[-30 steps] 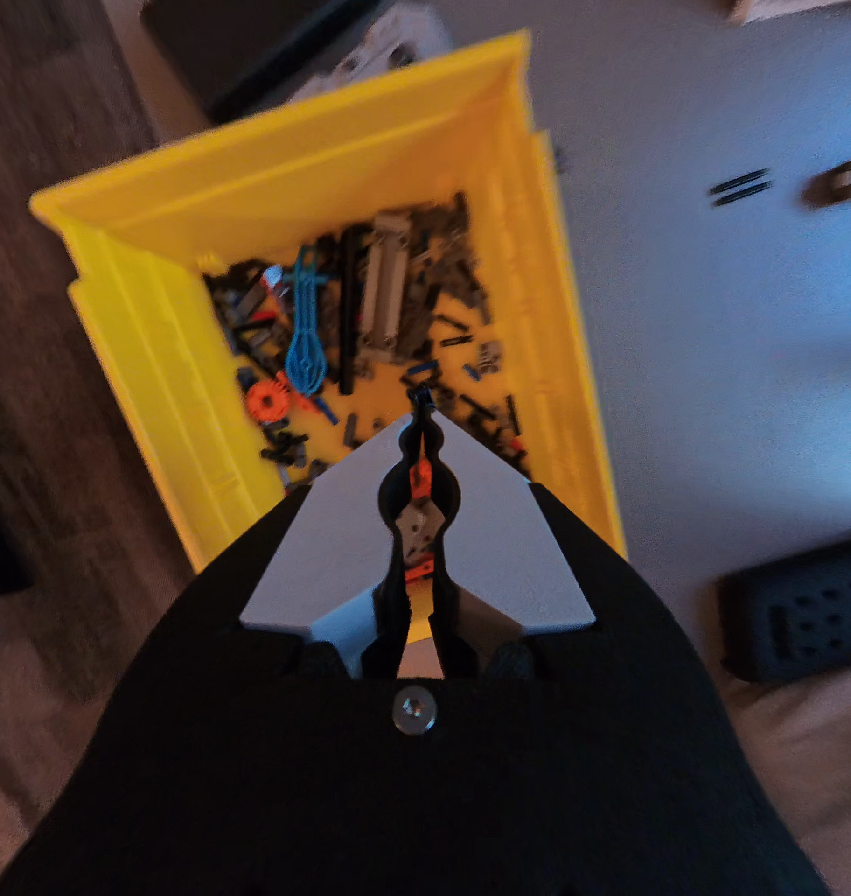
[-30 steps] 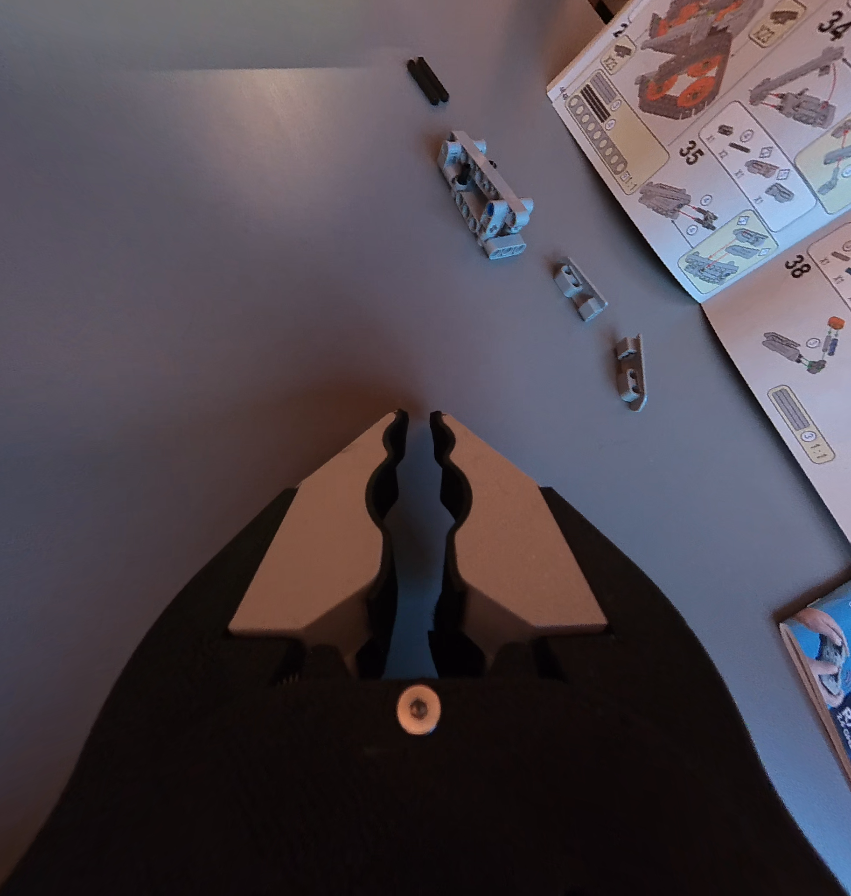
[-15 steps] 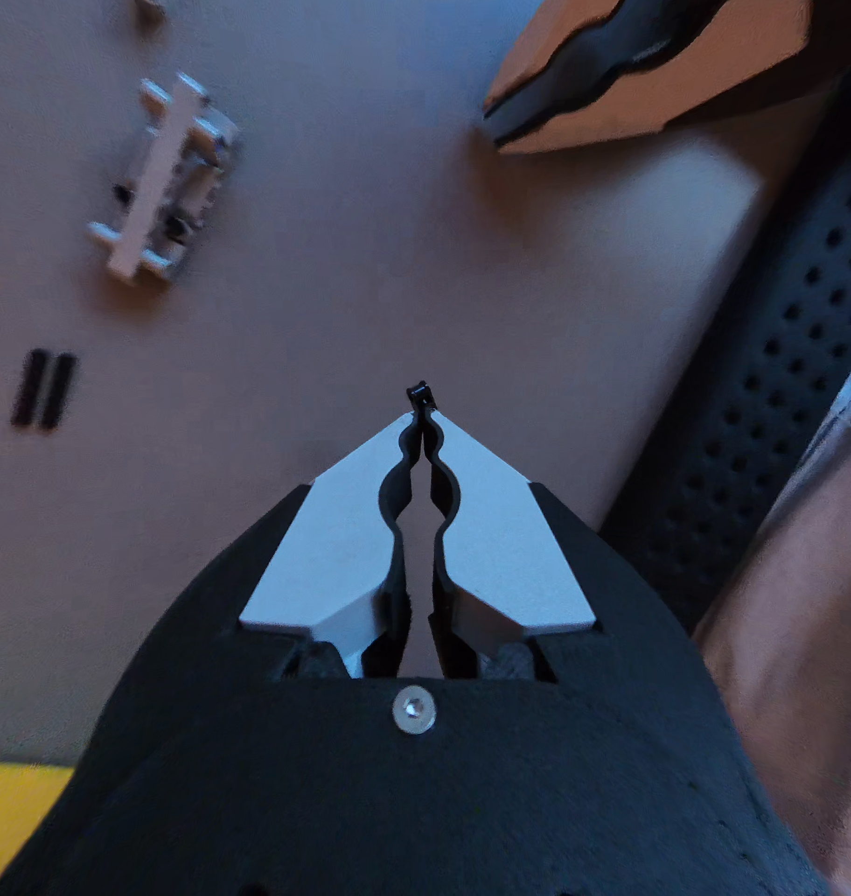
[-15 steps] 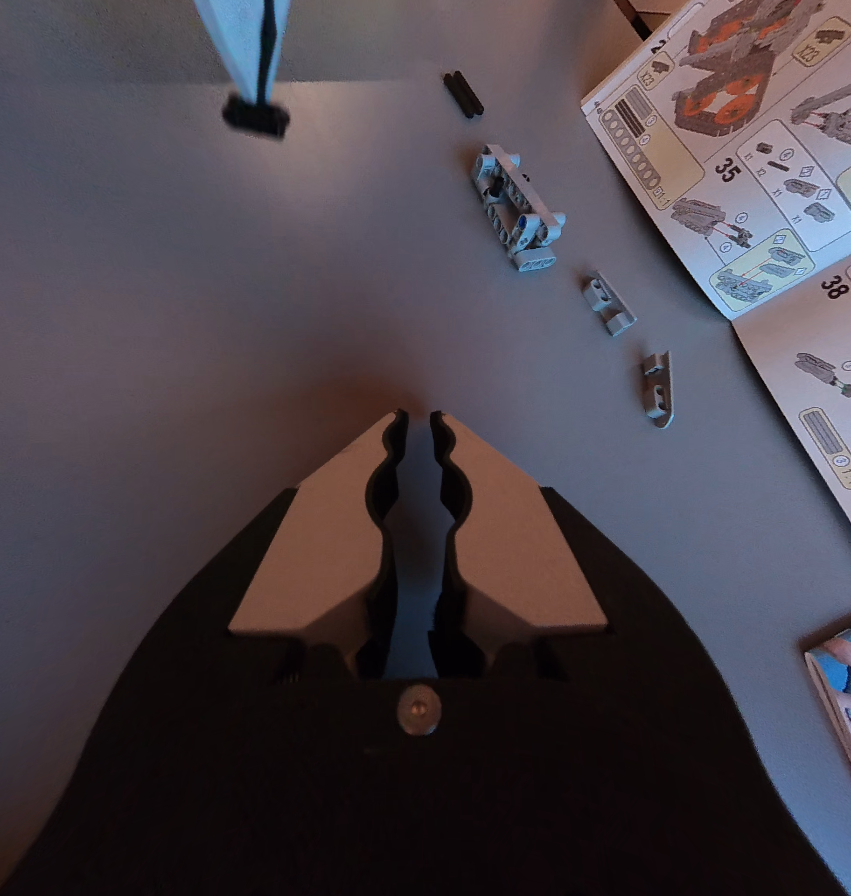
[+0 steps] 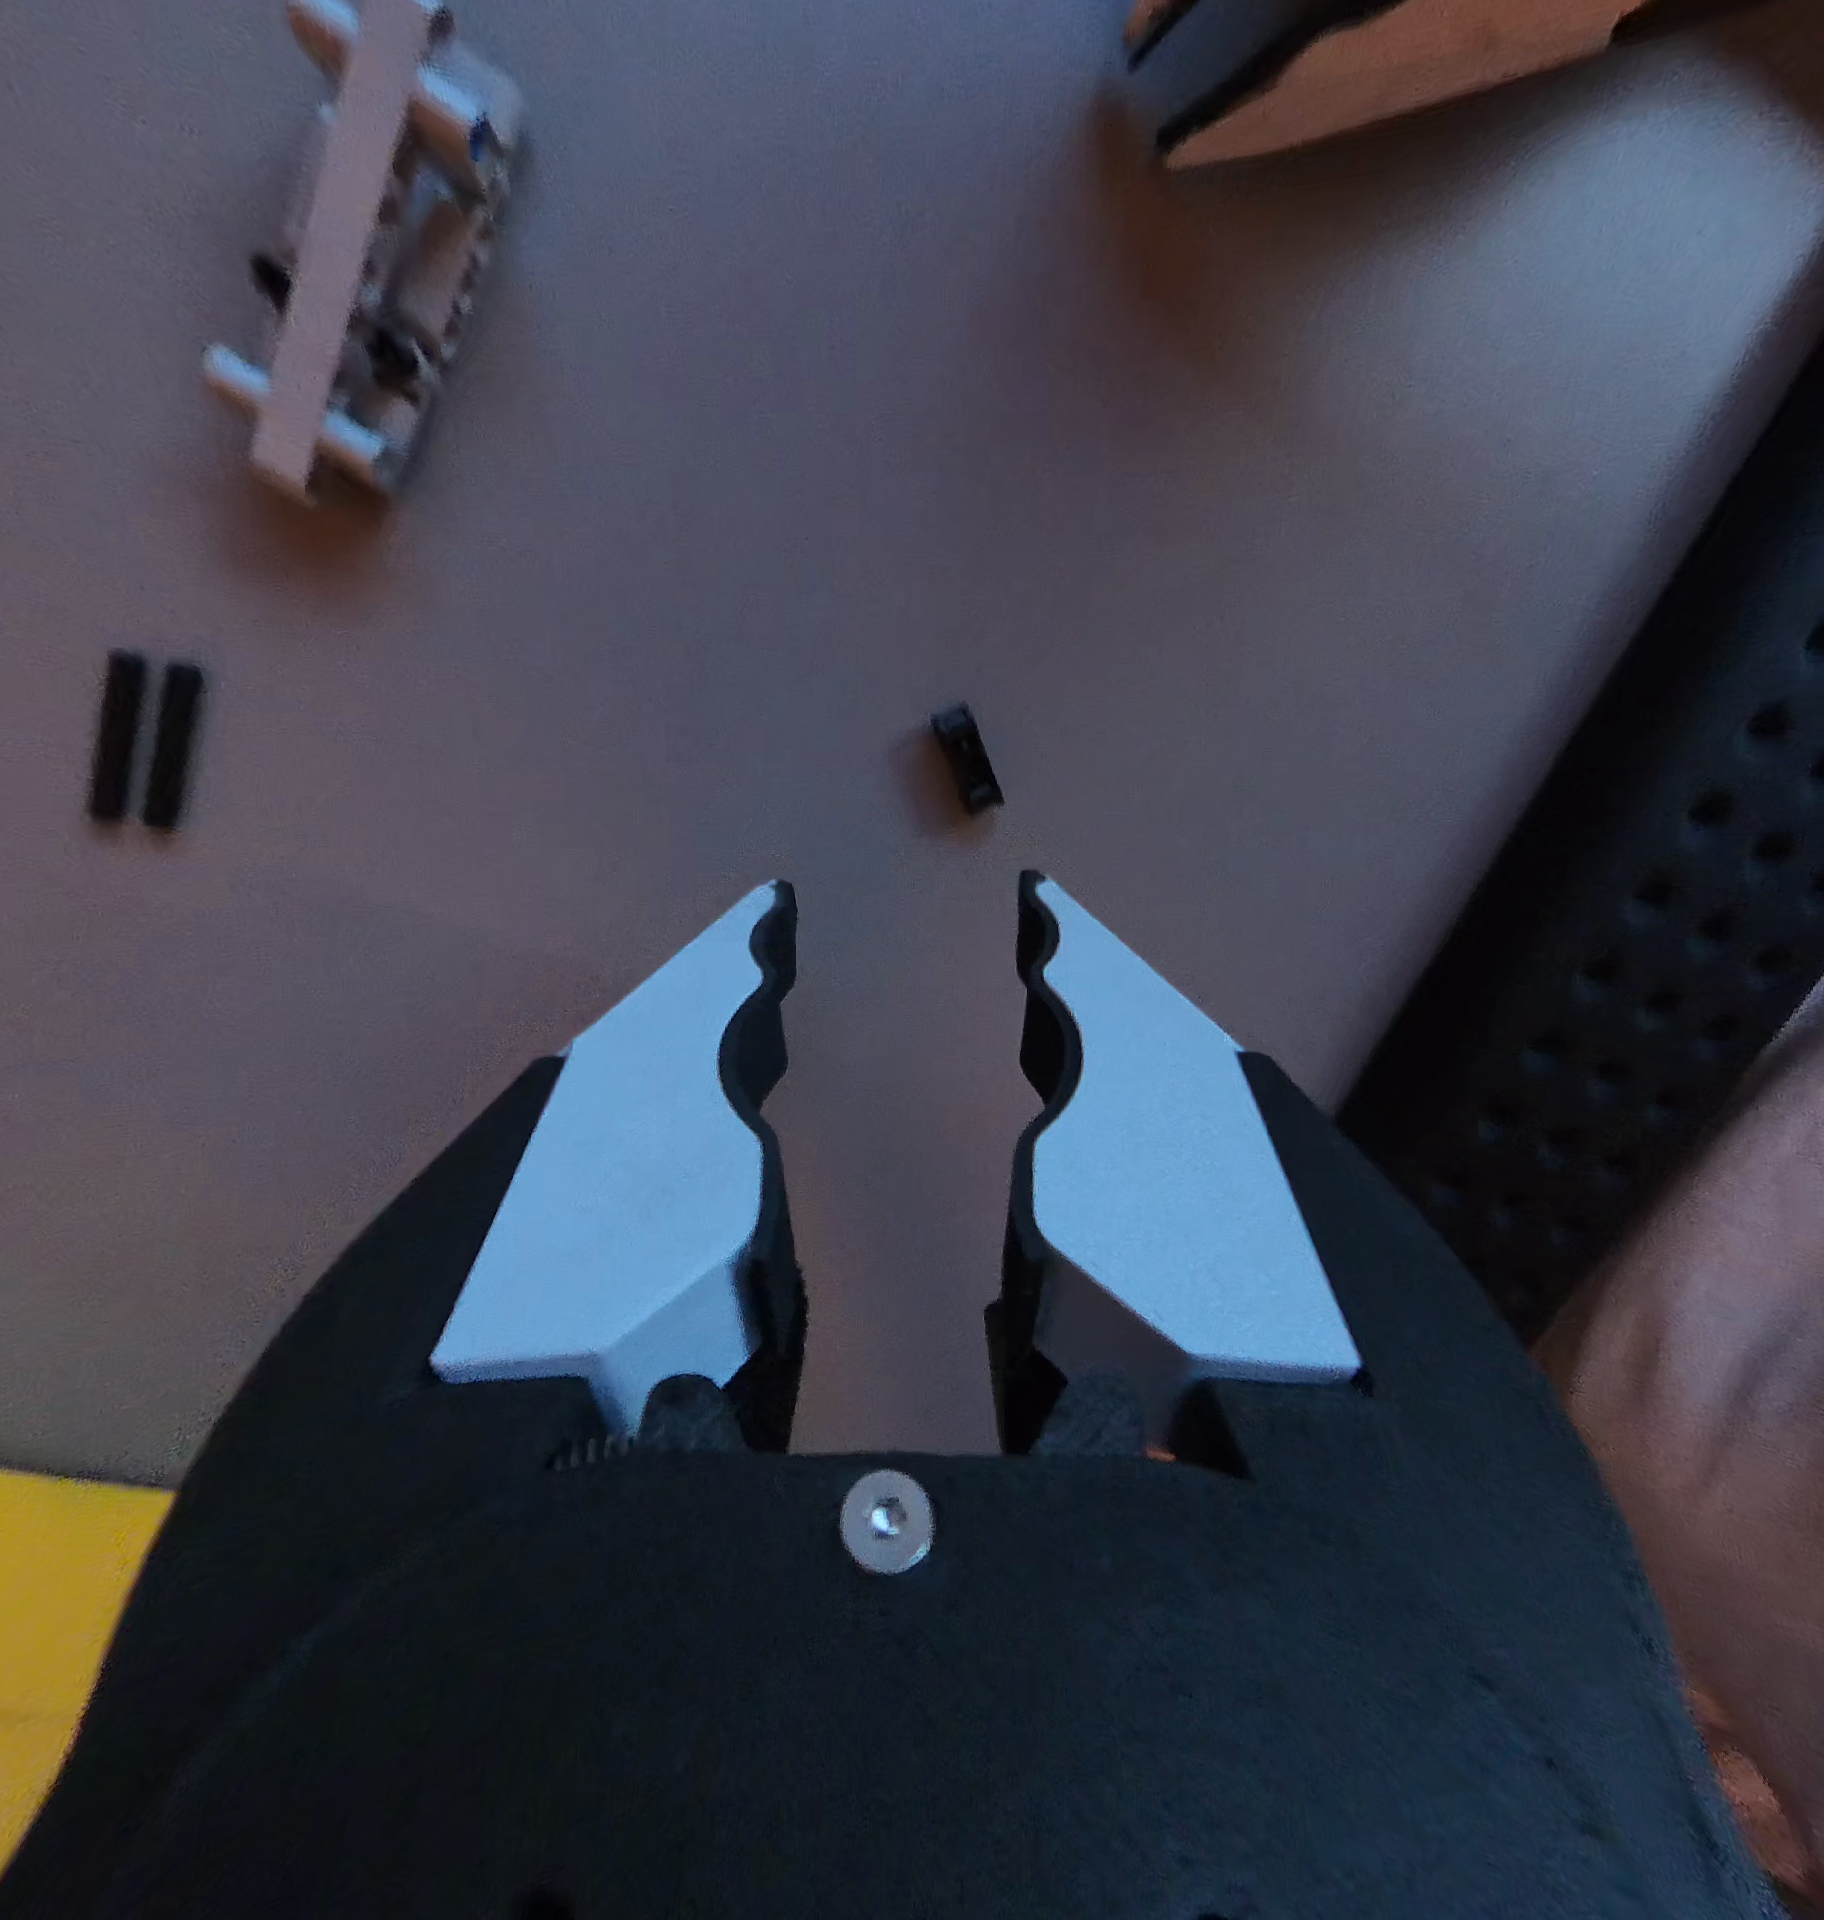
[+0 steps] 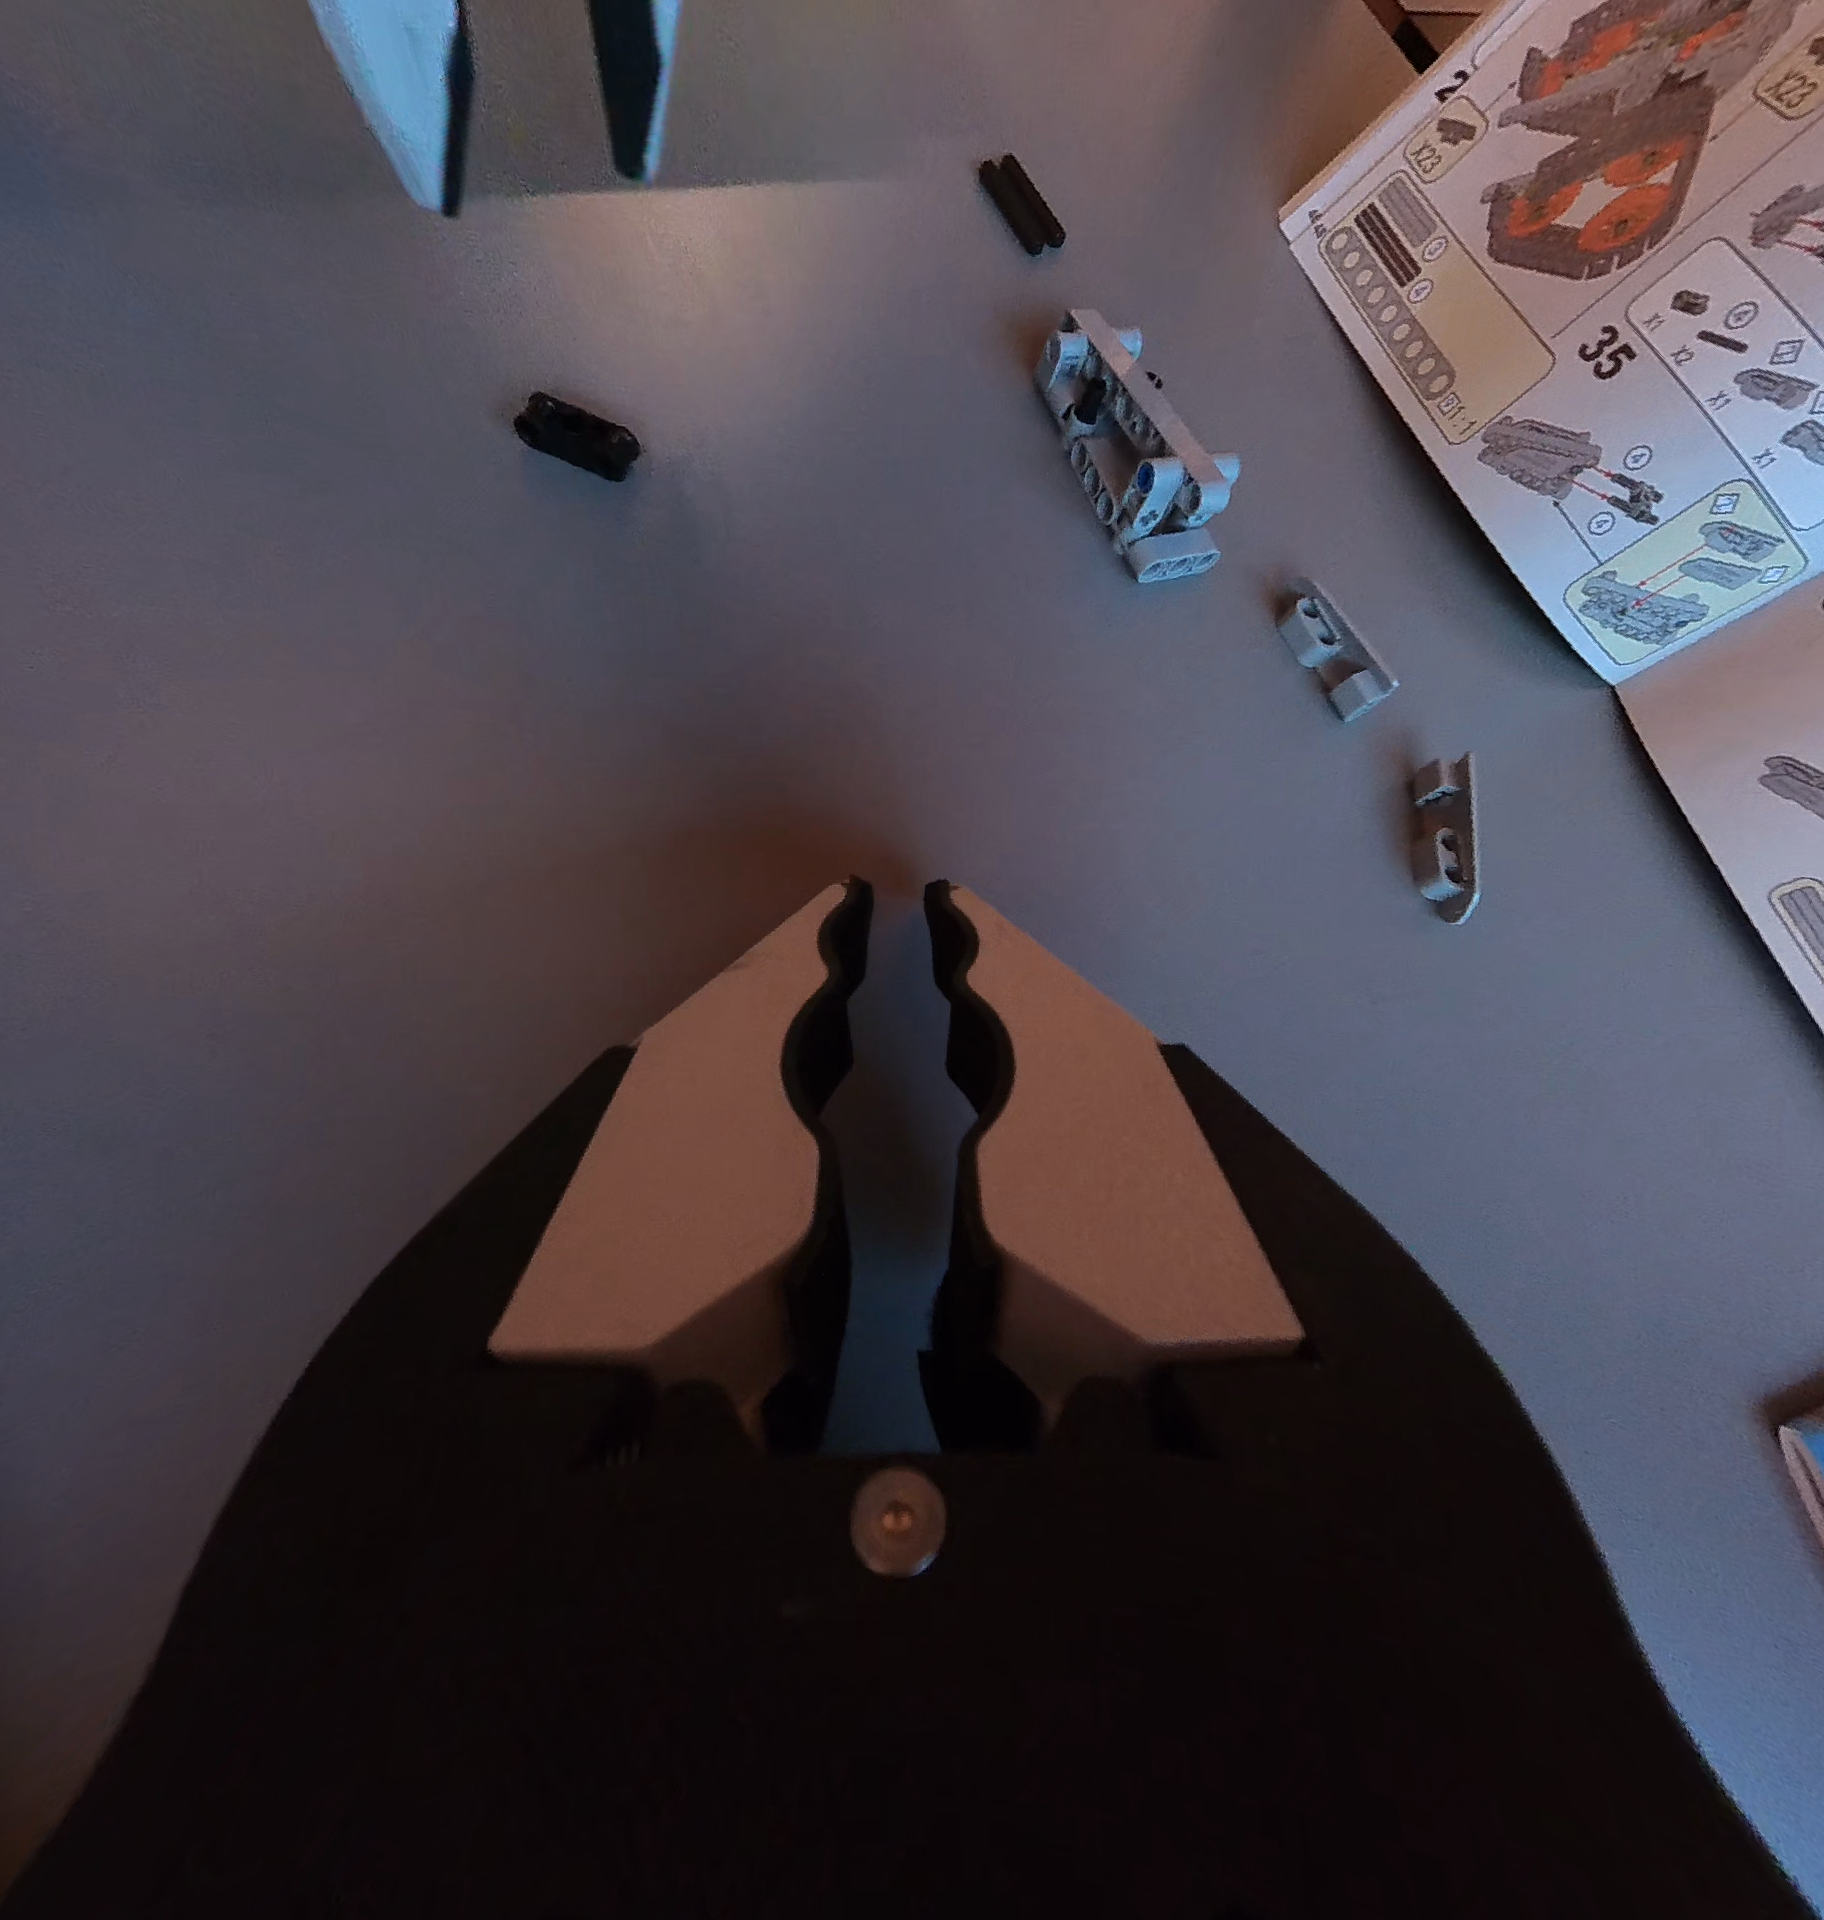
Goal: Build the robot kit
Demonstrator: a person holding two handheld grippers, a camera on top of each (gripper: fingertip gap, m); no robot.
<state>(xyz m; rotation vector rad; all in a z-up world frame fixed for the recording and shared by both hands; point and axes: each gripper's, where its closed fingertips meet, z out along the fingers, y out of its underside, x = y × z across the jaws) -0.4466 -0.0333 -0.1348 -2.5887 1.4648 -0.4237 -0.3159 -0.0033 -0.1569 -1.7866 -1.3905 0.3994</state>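
Note:
My left gripper is open and empty just above the grey table. A small black connector piece lies on the table a little ahead of its fingertips, slightly to the right. The same piece shows in the right wrist view, below the left gripper. My right gripper is empty, its jaws only a narrow gap apart, hovering over bare table. It also shows at the top right of the left wrist view.
A grey beam assembly and two black rods lie on the table; both also show in the left wrist view. Two small grey pieces lie beside an open instruction booklet. A yellow bin, black perforated mat and a person's arm border the left gripper. The gap from one gripper's tips to the other's is roughly 15 cm.
My left gripper carried the small black piece from the yellow bin to the table, then opened and let it go. The right gripper kept its narrow gap and drifted slightly.

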